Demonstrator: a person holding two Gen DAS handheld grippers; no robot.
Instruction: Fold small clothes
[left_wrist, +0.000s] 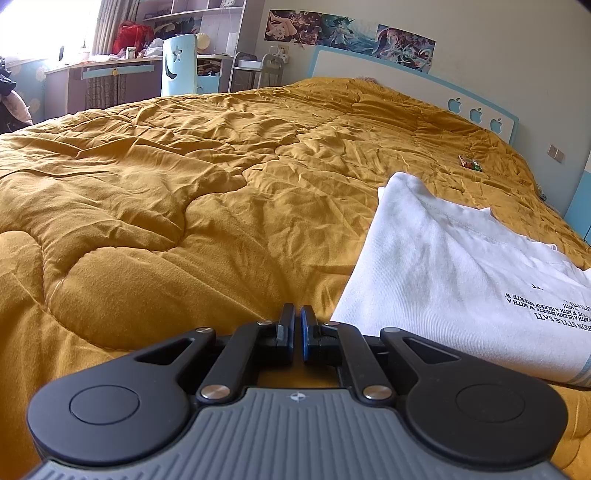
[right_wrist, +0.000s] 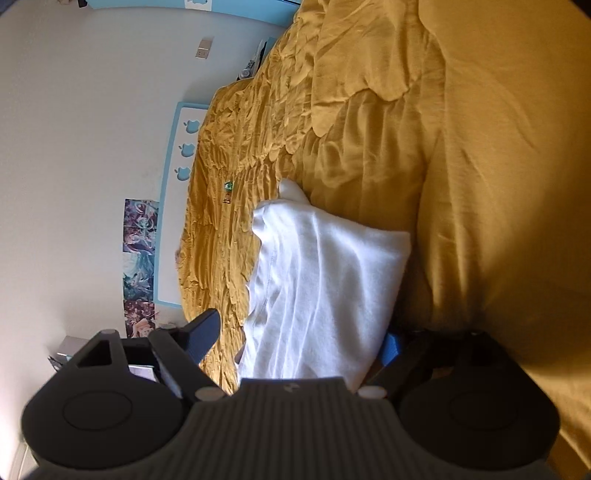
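A white folded garment (left_wrist: 461, 266) with black printed lettering lies on the mustard quilt (left_wrist: 184, 184), at the right of the left wrist view. My left gripper (left_wrist: 297, 321) hovers just left of the garment's near corner, shut with nothing between its fingers. The right wrist view is rolled on its side. There the garment (right_wrist: 325, 280) runs between the widely spread jaws of my right gripper (right_wrist: 295, 339), which stands open. The dark finger (right_wrist: 203, 332) is clear of the cloth, and the blue-padded finger (right_wrist: 389, 347) sits at the cloth's other edge.
The quilt (right_wrist: 480, 184) covers the whole bed in soft folds. A small colourful wrapper (left_wrist: 470, 163) lies near the white and blue headboard (left_wrist: 406, 85). Beyond the far side of the bed stand a light blue chair (left_wrist: 179, 62) and a cluttered desk (left_wrist: 110, 70).
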